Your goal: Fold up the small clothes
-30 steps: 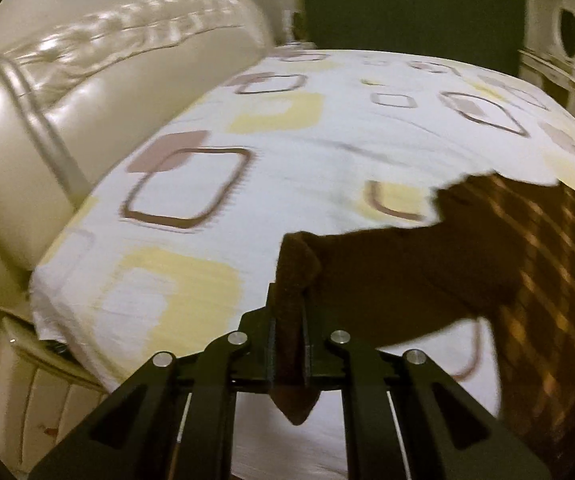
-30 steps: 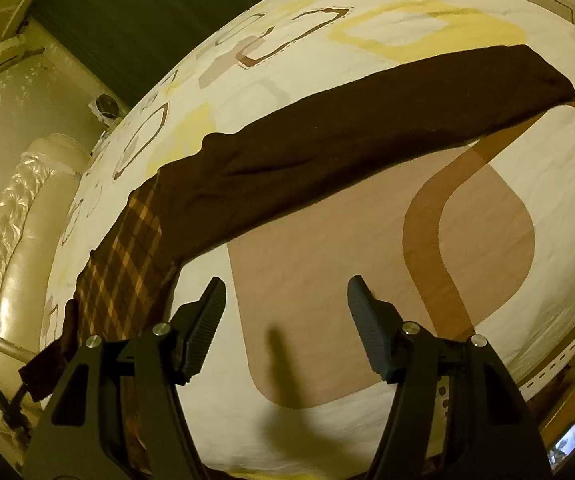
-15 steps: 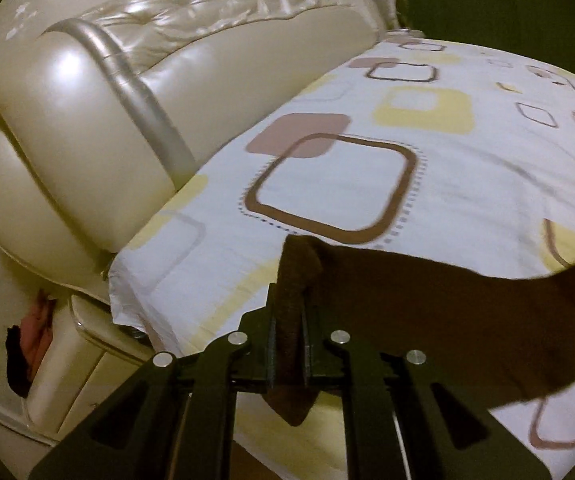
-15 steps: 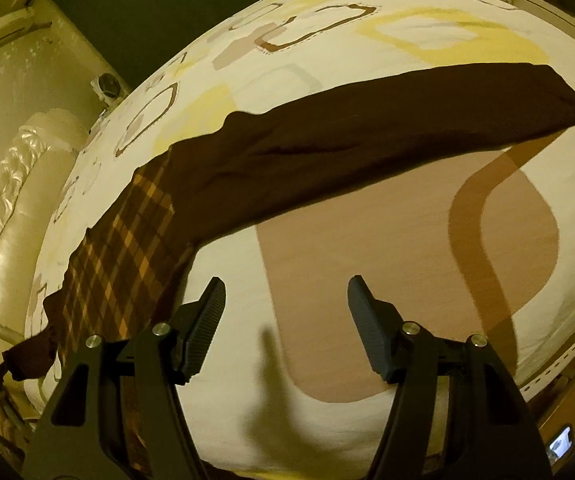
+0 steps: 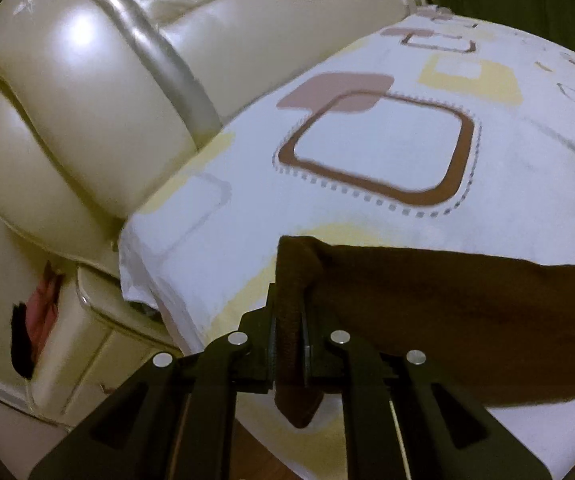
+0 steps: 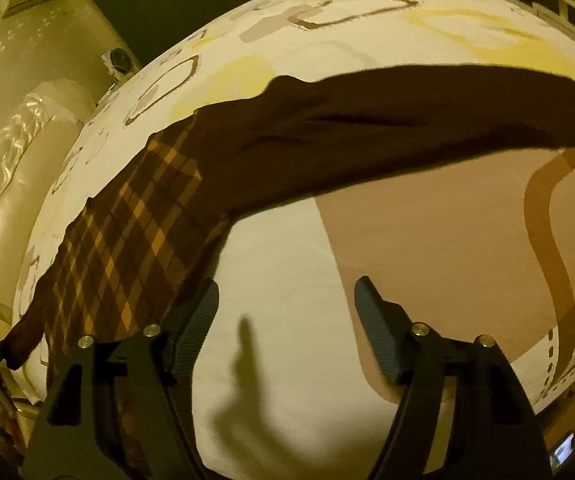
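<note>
Spreading step: left gripper clamps the dark brown plaid-panelled garment's end; right gripper, empty, fingers opening, should next take the far end.

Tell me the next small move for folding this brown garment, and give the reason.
Probably lower the right gripper onto the near edge of the dark brown garment with the plaid panel and close. Its jaws are opening over bare patterned bedsheet, empty, while the left gripper is shut on one end, so the other side is unheld.

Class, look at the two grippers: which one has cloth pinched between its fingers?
The left gripper: shut on the brown garment's end. The right gripper is opening, with only bedsheet between its fingers.
</note>
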{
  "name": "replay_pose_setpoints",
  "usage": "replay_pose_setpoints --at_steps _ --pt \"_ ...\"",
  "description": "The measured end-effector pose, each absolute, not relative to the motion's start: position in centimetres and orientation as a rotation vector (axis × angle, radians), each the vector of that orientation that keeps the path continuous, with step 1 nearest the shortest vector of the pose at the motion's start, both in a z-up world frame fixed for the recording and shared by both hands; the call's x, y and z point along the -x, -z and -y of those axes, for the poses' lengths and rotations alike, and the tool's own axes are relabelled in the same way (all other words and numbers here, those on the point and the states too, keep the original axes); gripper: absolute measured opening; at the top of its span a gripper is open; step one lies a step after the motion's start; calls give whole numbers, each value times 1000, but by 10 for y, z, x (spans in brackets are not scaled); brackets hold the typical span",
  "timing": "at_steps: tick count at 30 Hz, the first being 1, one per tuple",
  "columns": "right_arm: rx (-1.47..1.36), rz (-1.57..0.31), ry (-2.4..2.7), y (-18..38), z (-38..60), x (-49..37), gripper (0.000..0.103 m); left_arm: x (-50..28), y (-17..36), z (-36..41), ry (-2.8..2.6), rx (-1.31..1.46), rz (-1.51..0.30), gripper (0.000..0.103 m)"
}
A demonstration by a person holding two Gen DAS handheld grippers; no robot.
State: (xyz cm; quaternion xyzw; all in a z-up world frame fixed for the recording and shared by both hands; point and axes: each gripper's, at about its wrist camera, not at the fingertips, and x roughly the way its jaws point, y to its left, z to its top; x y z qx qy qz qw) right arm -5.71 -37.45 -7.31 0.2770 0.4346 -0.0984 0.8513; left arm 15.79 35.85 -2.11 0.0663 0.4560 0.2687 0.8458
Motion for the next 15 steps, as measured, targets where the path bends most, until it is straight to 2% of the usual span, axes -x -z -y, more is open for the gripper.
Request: replay_pose_setpoints --at_steps 3,5,7,9,15 --pt "-568 -919 198 74 370 55 70 -157 34 -363 -554 -120 -997 16" --pt "-569 -920 196 75 369 54 70 -154 41 -364 -541 -129 -1010 27" --pt "-570 -921 194 75 370 54 70 -150 42 -365 -545 -138 -1002 48" --pt "-575 -918 193 75 370 54 70 -145 42 -369 -532 -121 -994 57" --pt "-594 -914 187 76 371 57 70 -126 38 -377 -521 -85 -996 59"
